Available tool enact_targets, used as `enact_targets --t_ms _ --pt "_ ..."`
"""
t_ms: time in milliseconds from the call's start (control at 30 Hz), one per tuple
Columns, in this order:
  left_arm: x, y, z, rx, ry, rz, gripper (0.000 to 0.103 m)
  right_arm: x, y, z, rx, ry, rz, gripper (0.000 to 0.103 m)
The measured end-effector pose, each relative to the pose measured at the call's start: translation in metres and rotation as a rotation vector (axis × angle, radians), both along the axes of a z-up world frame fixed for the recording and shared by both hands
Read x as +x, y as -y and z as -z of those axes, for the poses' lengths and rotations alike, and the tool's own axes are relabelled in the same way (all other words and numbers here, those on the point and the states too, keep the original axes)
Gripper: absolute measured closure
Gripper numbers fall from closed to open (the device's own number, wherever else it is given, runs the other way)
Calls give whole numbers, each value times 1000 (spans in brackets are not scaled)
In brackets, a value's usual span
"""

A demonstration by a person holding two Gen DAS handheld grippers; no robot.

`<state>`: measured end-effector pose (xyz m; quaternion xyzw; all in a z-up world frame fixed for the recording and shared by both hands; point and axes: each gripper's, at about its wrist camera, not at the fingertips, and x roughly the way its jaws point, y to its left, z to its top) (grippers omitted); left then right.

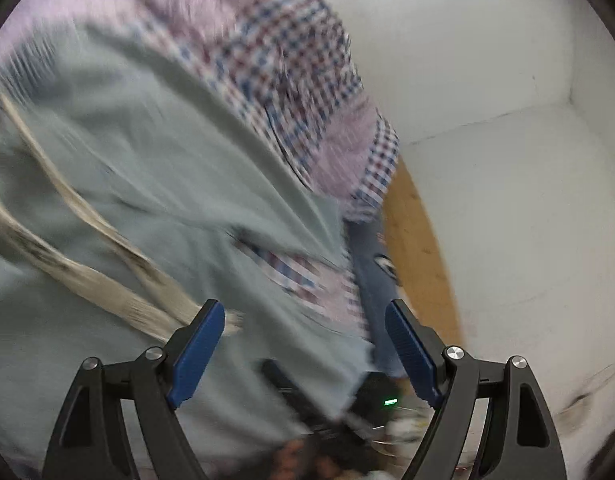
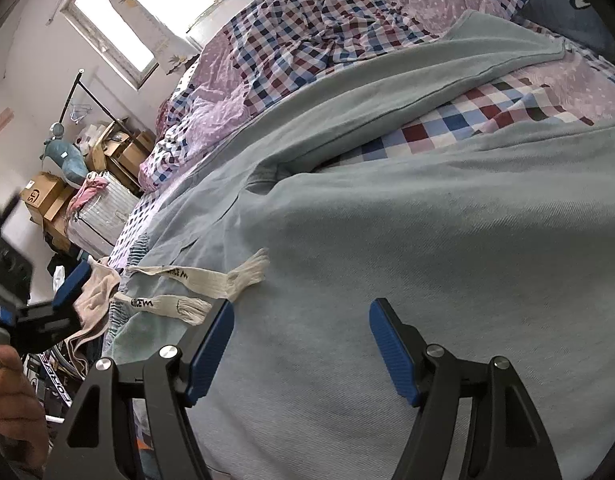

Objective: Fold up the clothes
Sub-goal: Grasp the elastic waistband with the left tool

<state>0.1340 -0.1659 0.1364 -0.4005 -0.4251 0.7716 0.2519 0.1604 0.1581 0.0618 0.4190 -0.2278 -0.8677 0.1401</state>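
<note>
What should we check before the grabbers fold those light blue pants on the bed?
1. Left gripper open, nothing between the pads: ok.
2. Right gripper open over the pants: ok.
3. Pants lying flat on the checked bedding: not ok, one leg is bent and rumpled.
4. Drawstrings out of the way: not ok, they lie loose on the cloth.
5. Left wrist view sharp enough to aim: not ok, blurred.

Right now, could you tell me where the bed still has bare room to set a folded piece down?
A checked bedding strip lies bare between the light green garment's upper fold and its main body. Beyond the fold, the rumpled quilt is free but uneven. Crowded: the near edge, with drawstrings, and the boxes beside the bed.
</note>
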Motion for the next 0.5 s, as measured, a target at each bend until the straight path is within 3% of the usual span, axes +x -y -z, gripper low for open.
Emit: enact_targets --t_ms 100,333,500 --pt "31 41 -1 -78 -32 -107 18 1 3 -1 13 -7 -7 29" --pt "115 151 36 -101 31 -442 18 5 9 -2 61 -30 -29 29" --pt "152 183 71 -100 113 -557 18 12 20 -7 122 -74 -56 29"
